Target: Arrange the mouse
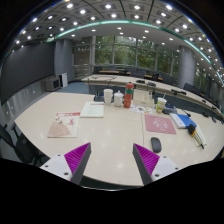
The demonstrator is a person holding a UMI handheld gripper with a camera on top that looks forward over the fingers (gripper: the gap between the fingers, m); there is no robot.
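Observation:
A dark grey mouse (156,144) lies on the pale table (110,135), just ahead of and to the right of my right finger. A pink mouse pad (159,123) lies beyond it. My gripper (111,158) is held above the table's near edge, open and empty, with its purple pads (77,156) wide apart and only bare table between them.
A pink sheet (65,124) lies ahead on the left and a white paper (92,109) beyond it. Cups and bottles (120,98) stand mid-table at the back. Blue and white items (184,121) lie to the right. Chairs and more desks stand behind.

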